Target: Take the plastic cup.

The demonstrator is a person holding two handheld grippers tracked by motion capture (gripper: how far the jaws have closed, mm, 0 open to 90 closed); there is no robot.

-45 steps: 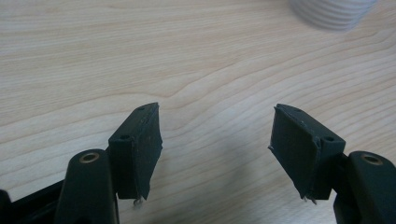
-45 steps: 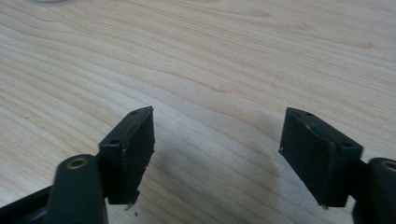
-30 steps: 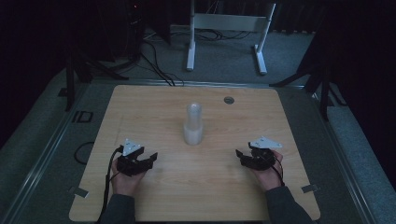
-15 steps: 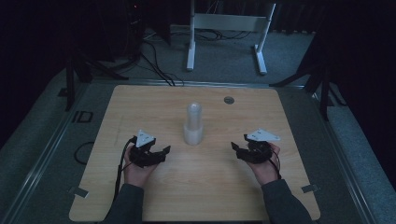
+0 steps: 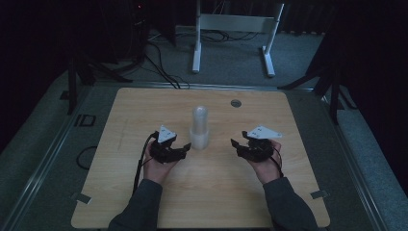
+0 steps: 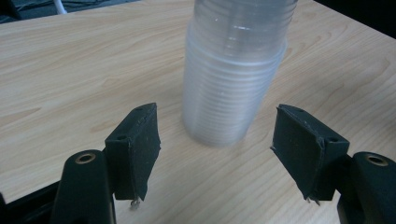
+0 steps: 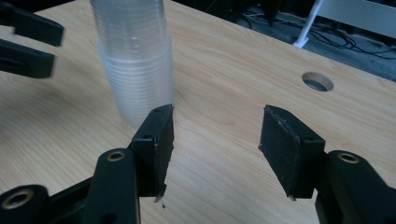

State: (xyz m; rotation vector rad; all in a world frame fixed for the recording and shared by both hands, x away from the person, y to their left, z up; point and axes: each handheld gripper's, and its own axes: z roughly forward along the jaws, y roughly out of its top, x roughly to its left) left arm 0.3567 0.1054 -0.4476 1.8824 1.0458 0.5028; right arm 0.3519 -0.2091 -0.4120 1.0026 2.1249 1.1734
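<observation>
Cup stack [image 6: 233, 79], top cropped (count unreadable), dim surroundings

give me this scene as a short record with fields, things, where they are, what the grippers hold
table: pale wood top, round hole near its far edge
main thing: stack of clear plastic cups, upright at the middle of the table
left gripper: just left of the stack, fingers apart, nothing between them, stack just ahead of the gap
right gripper: to the right of the stack, clear of it, fingers apart, nothing between them
contact: neither gripper touches the stack
</observation>
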